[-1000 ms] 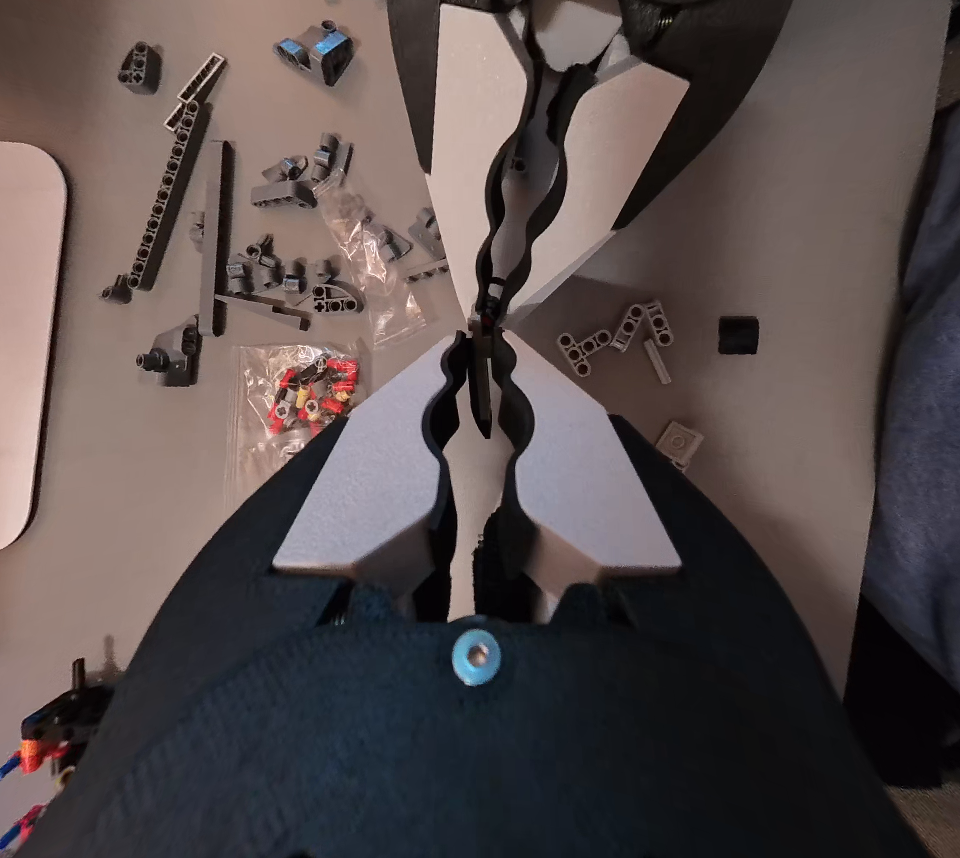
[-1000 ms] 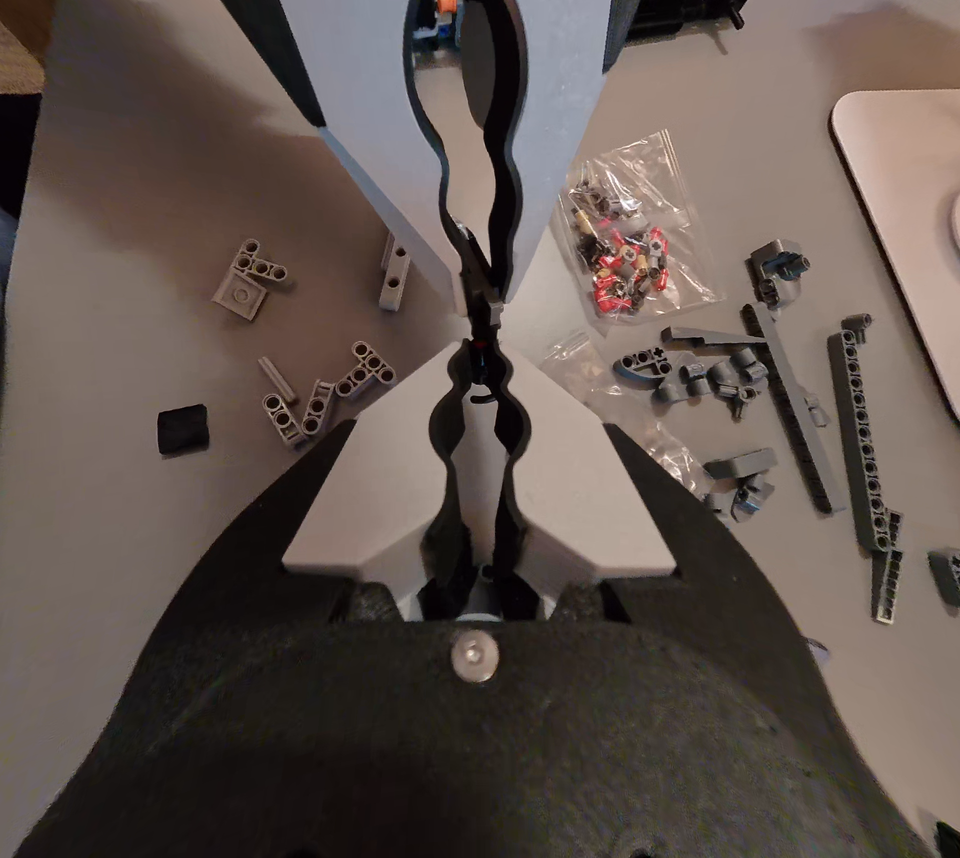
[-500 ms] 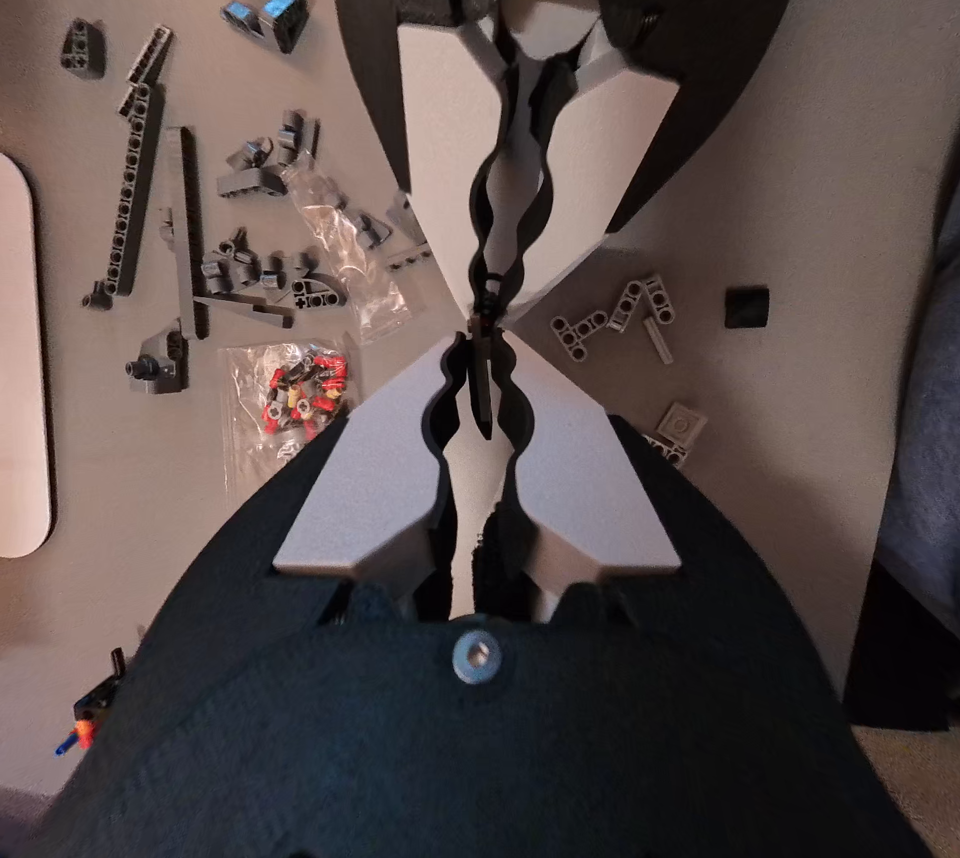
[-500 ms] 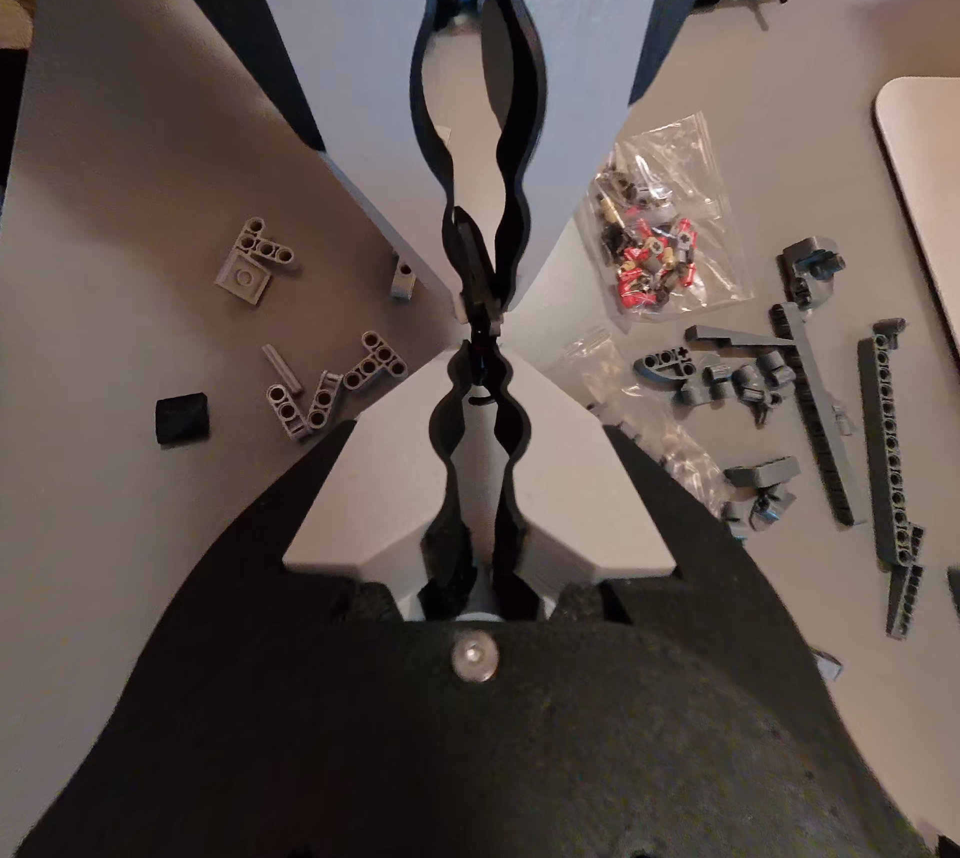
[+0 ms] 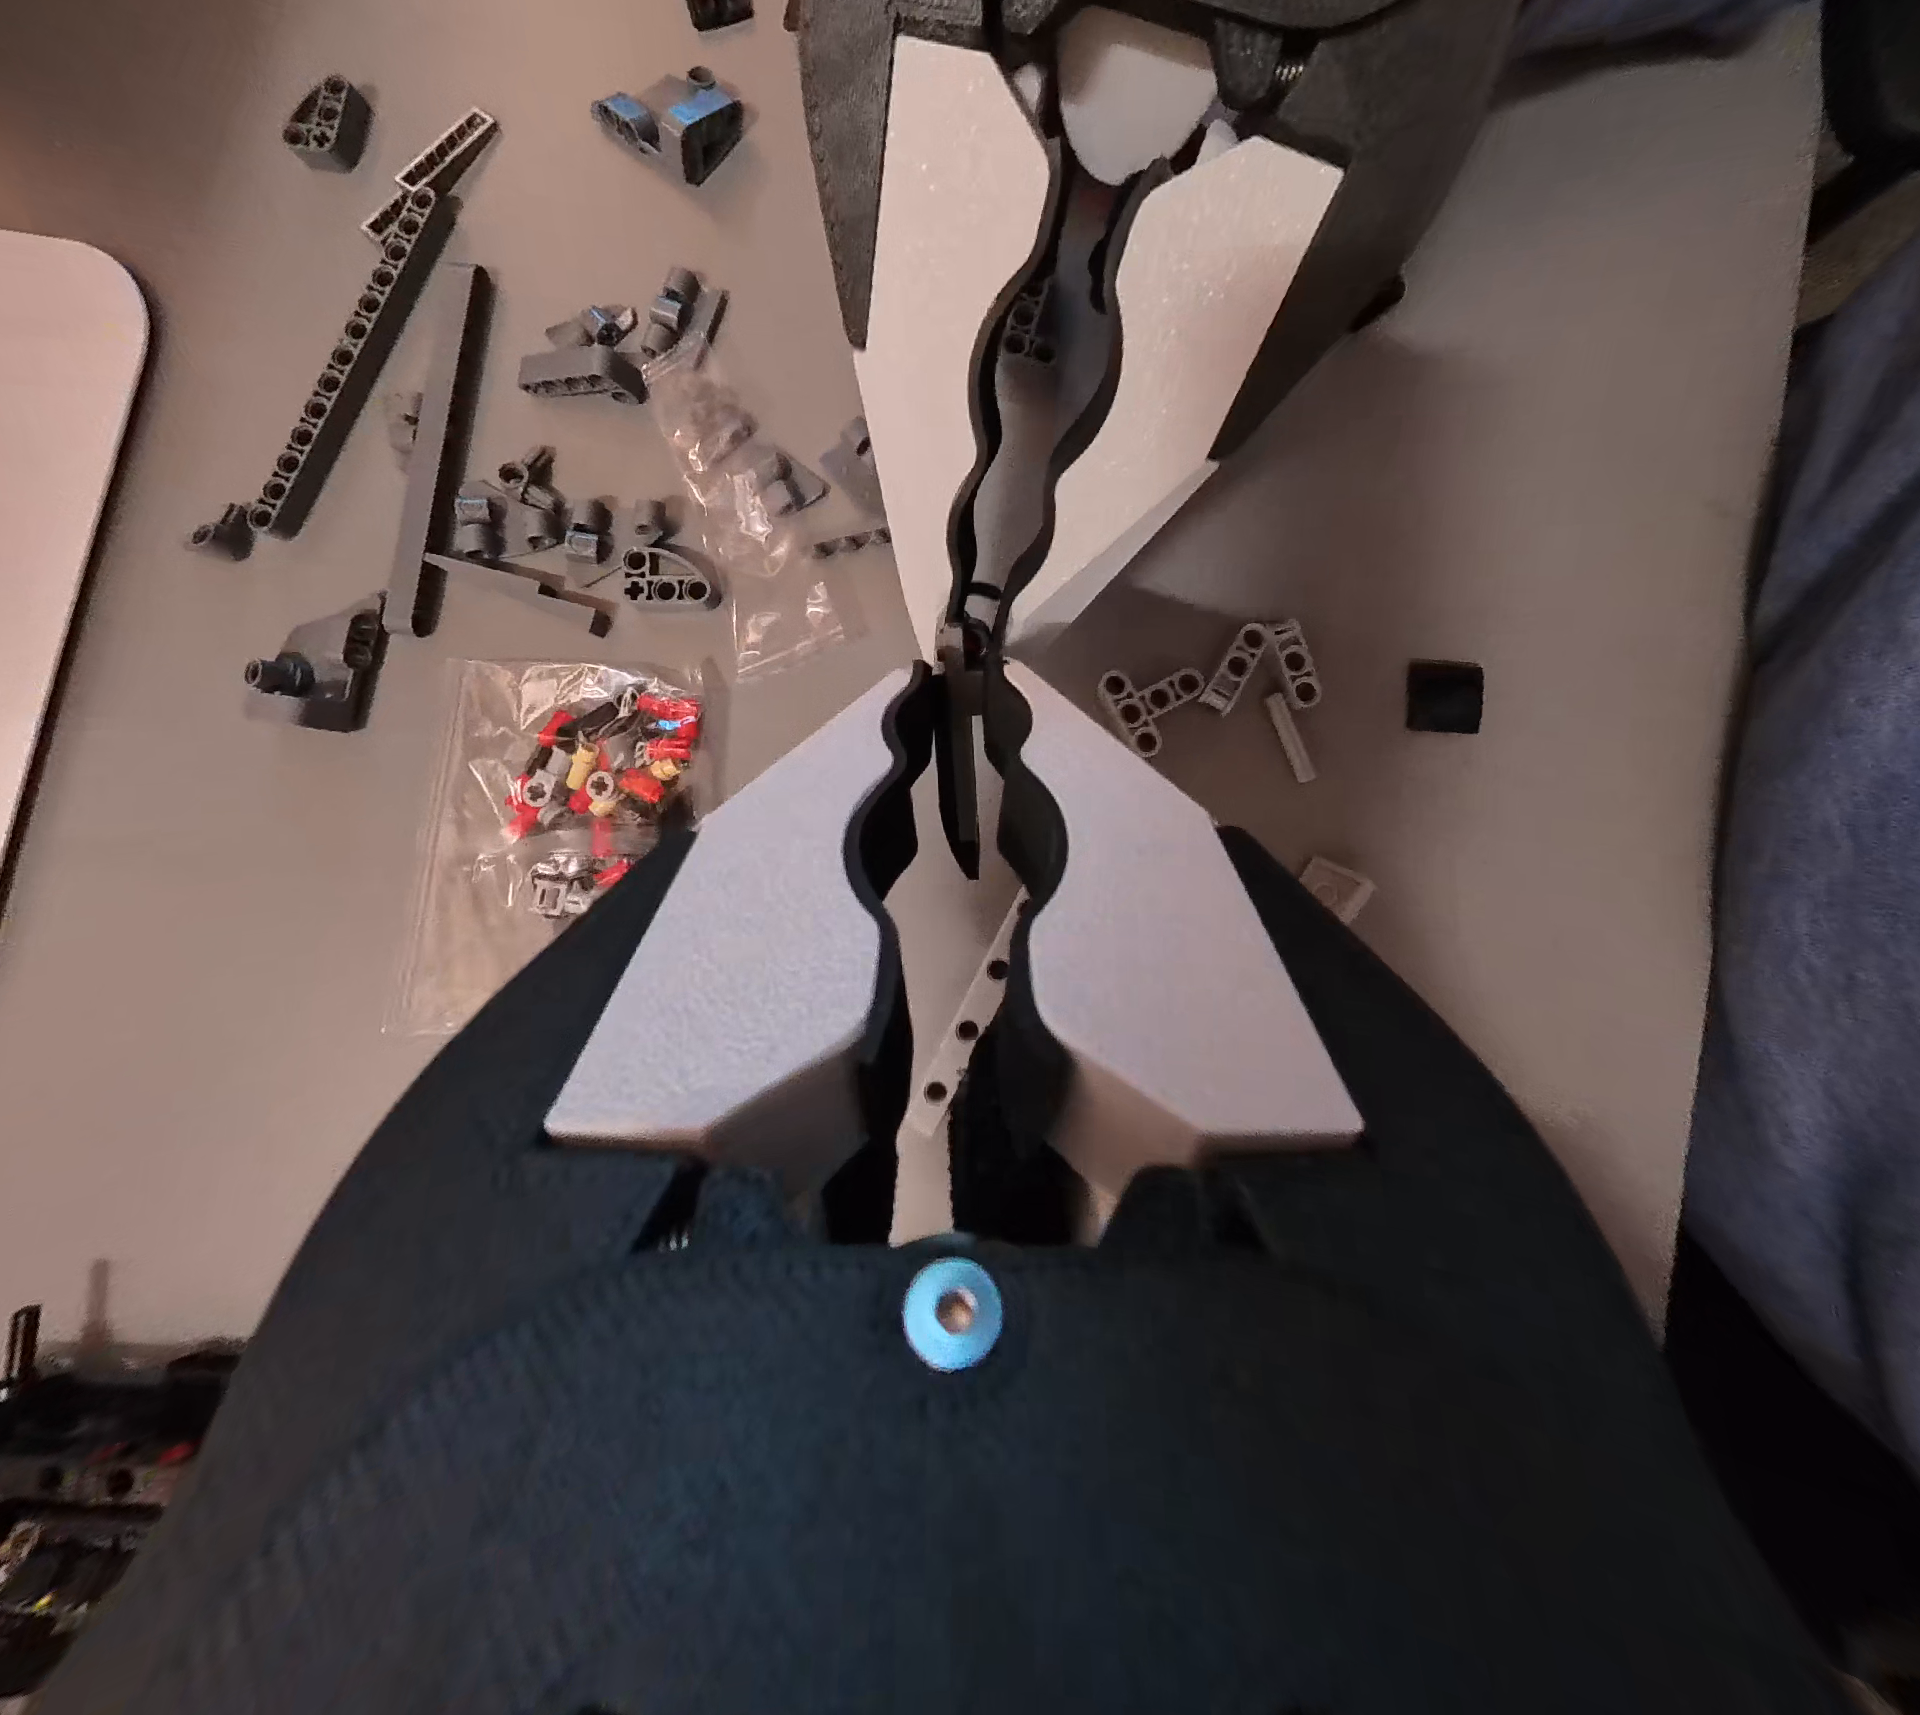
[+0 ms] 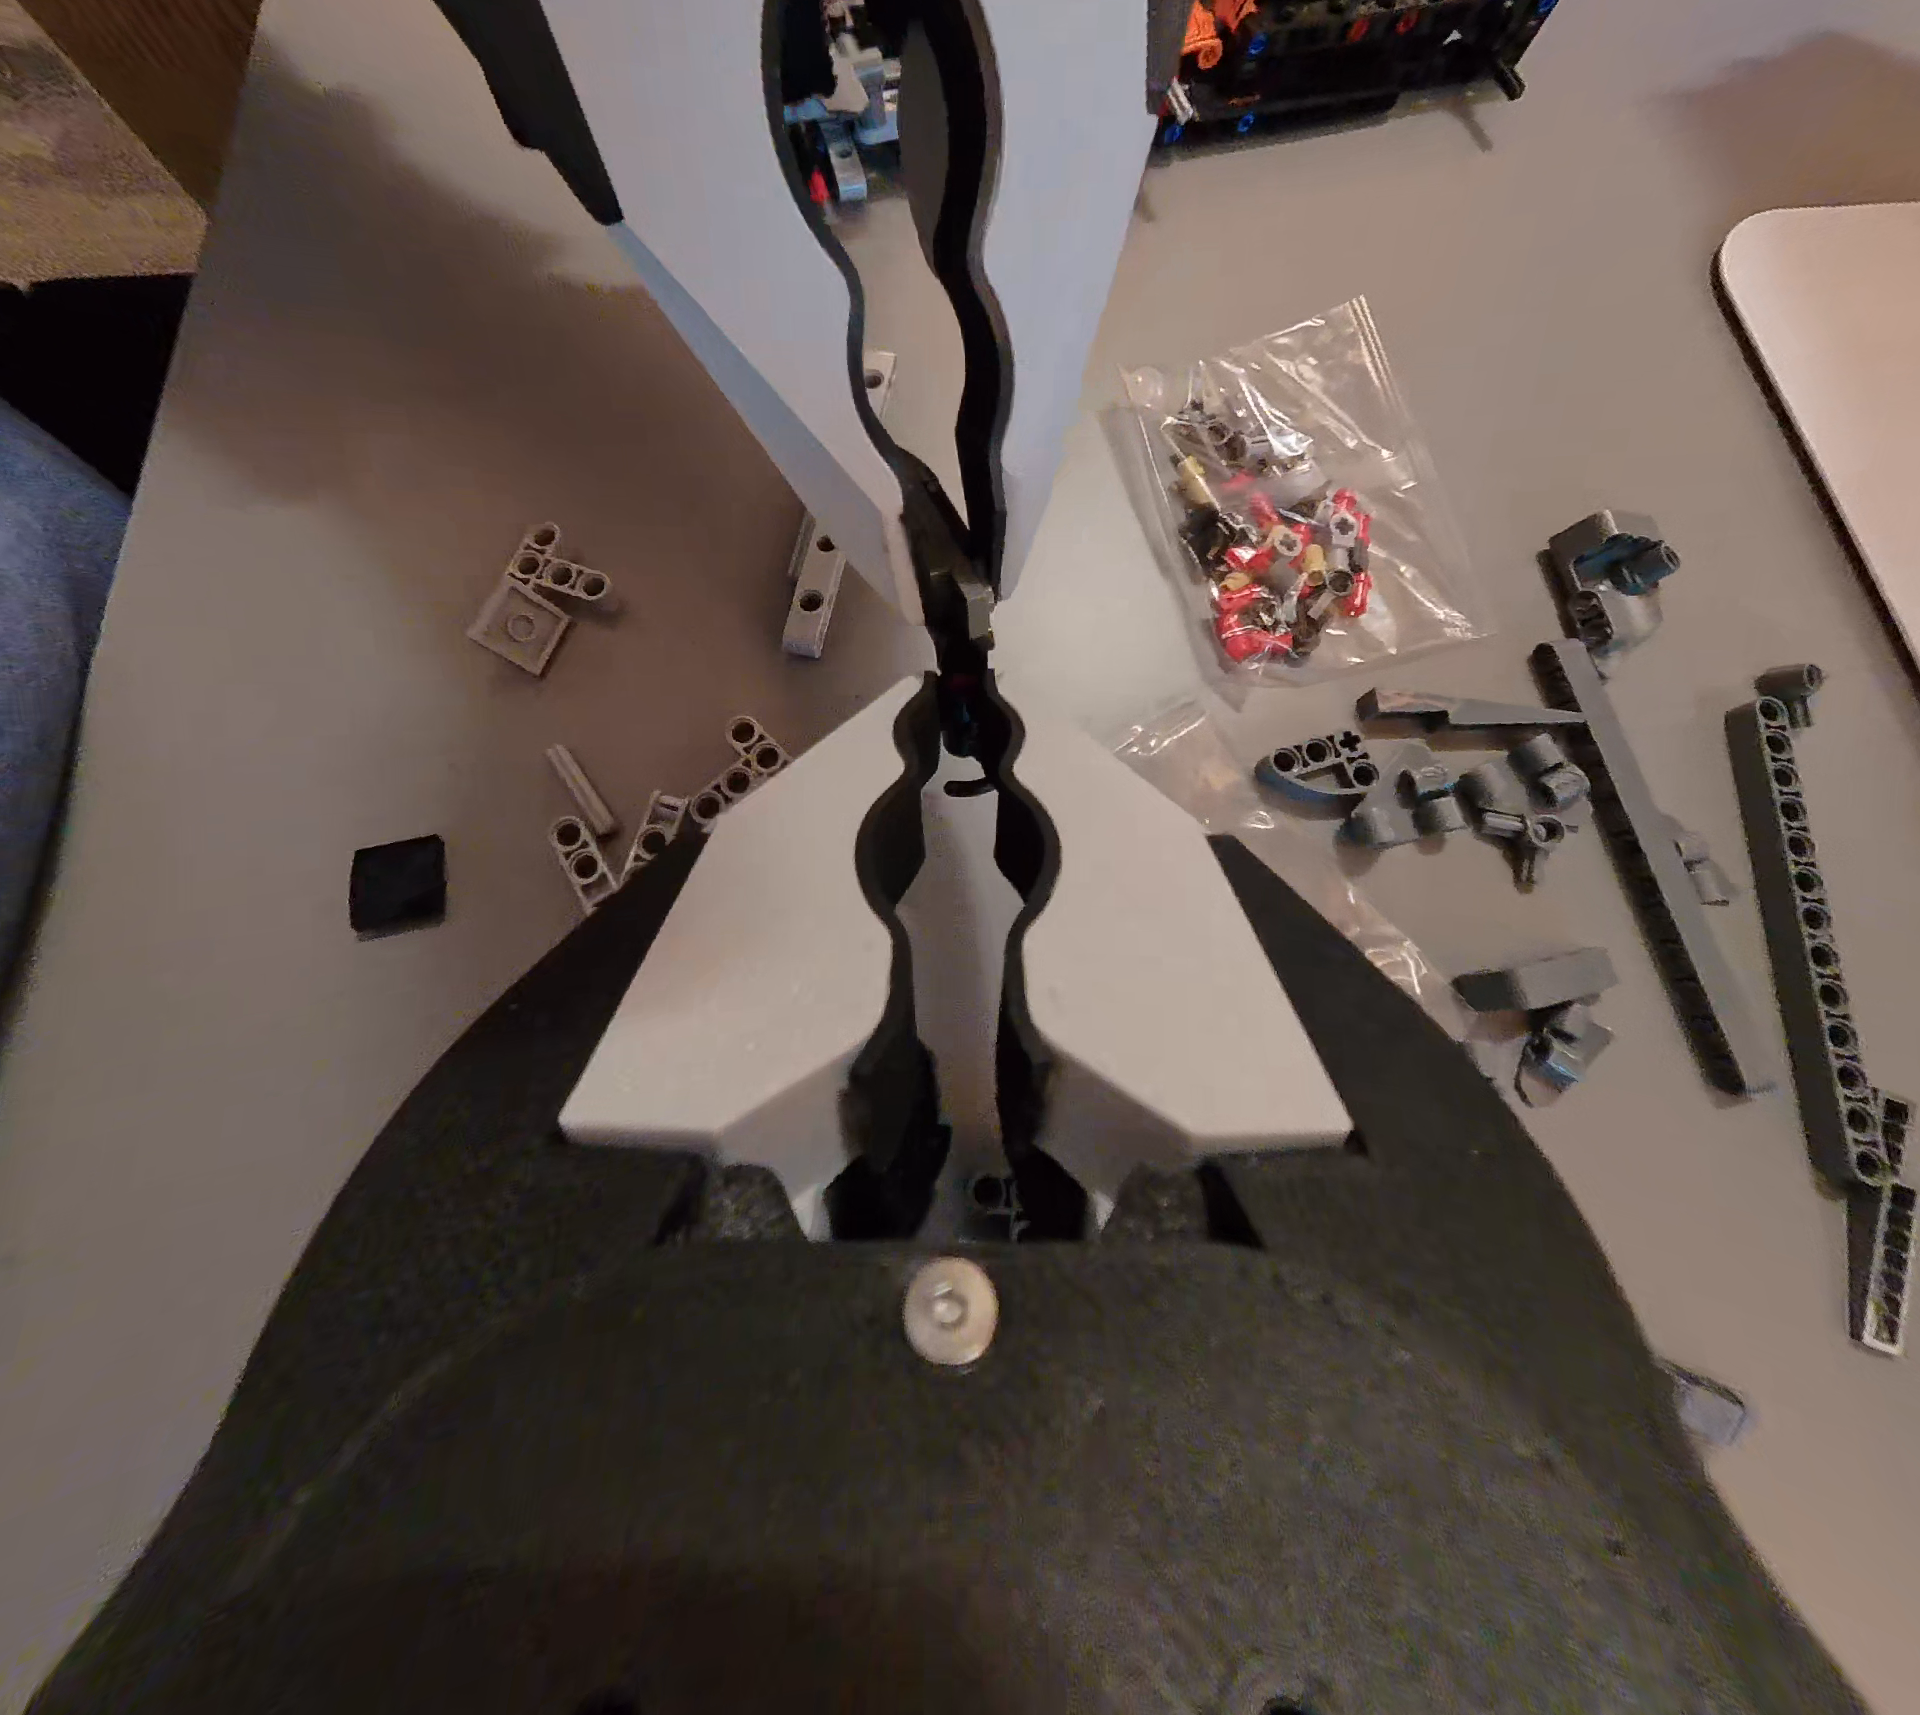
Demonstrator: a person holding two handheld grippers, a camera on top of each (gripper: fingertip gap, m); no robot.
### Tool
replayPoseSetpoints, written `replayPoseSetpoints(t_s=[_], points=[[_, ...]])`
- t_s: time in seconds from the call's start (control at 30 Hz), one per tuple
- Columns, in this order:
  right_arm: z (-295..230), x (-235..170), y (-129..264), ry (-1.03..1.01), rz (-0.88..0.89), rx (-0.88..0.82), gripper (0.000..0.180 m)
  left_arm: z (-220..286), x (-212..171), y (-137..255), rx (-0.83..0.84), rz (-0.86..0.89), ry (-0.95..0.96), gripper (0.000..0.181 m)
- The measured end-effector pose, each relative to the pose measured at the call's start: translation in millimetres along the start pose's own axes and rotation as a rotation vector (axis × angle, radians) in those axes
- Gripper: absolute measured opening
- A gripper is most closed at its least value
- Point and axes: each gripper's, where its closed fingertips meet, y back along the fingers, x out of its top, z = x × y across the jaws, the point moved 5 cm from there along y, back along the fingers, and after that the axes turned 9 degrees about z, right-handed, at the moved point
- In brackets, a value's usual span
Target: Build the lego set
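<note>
Grey worktop (image 5: 1507,522) carries loose parts; over it the left hand-held gripper (image 5: 956,689) pinches a black piece (image 5: 958,782) tip to tip against the right hand-held gripper (image 6: 961,689), pinched on a small dark pin (image 6: 958,709). Best to keep both axes lined up and press straight, no twist. Versus half a second ago, views shifted; grips unchanged.
</note>
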Motion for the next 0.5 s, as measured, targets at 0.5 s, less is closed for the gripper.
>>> replayPoseSetpoints(t_s=[0.5], points=[[0.8, -13.9, -8.7, -0.027, -0.062, 0.02, 0.007, -1.9, -14.0, -10.4, 0.01, -0.027, 0.013, 0.008]])
